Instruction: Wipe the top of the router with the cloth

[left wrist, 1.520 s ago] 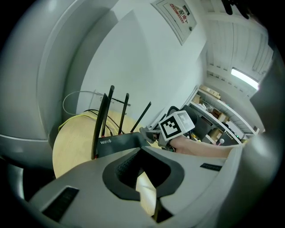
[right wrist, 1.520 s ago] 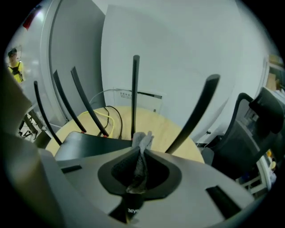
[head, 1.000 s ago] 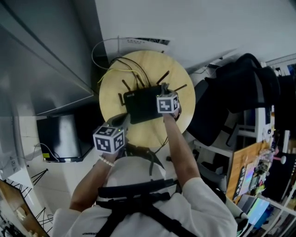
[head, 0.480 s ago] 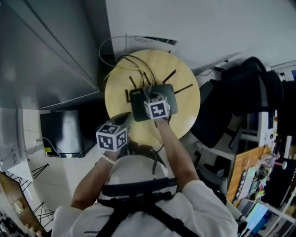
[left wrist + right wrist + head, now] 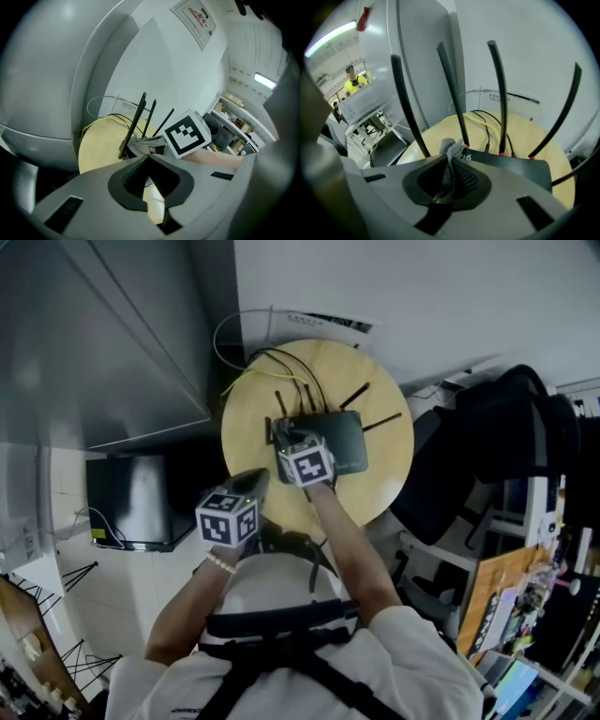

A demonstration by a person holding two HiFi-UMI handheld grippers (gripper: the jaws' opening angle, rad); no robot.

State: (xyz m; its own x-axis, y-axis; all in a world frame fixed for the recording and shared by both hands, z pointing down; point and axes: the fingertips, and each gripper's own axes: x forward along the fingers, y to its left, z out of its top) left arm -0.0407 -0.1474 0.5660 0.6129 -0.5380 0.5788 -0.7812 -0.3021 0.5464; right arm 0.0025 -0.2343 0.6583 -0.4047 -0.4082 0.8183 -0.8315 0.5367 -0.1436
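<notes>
Head view: right gripper (image 5: 286,438) clenched on a crumpled grey cloth (image 5: 451,149) at the flat black router's (image 5: 343,442) left end, on a round wooden surface (image 5: 380,486). Wiping seems partway. Left gripper (image 5: 255,482) hovers closed, empty.

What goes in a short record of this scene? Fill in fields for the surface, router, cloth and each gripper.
Surface: round wooden table
Router: black router lying on the table, antennas raised, cables at its back
Cloth: grey cloth, pinched between the right gripper's jaws, near one end of the router's top
Right gripper: right gripper shut on the cloth, over the router
Left gripper: left gripper with tips together, holding nothing, back from the router near the table's edge
</notes>
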